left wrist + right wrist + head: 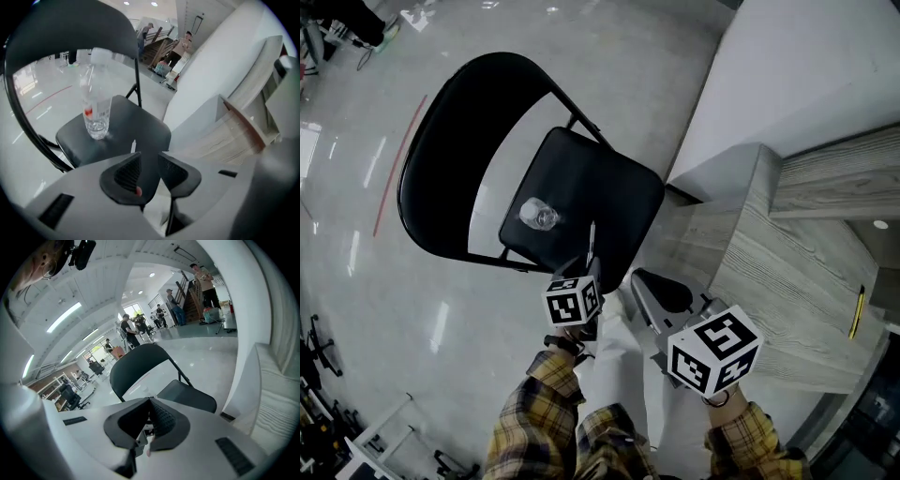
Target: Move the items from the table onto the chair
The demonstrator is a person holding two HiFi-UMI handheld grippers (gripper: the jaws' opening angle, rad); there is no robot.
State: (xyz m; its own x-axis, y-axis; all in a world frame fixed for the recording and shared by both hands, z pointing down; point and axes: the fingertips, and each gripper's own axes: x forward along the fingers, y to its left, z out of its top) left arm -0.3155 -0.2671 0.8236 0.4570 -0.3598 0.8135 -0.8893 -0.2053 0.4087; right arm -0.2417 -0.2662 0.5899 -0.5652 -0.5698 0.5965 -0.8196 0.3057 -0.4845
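Bottle: clear plastic, upright on the folding chair's seat, only a little water in the bottom. It looks light and thin-walled, so it would dent if squeezed hard. A slim pale pen-like item lies near the seat's front edge, just ahead of the left gripper. Its jaws stand apart with nothing pinched, only seat between them. Right gripper is clenched and empty, hovering between chair and bench.

A yellow pen sits on the bench, well away from both grippers. My read: it's stiff, near weightless and smooth, so it's likely to roll or skid. Best hold is across the barrel at mid-length, with the jaws square to it and a firm pinch.
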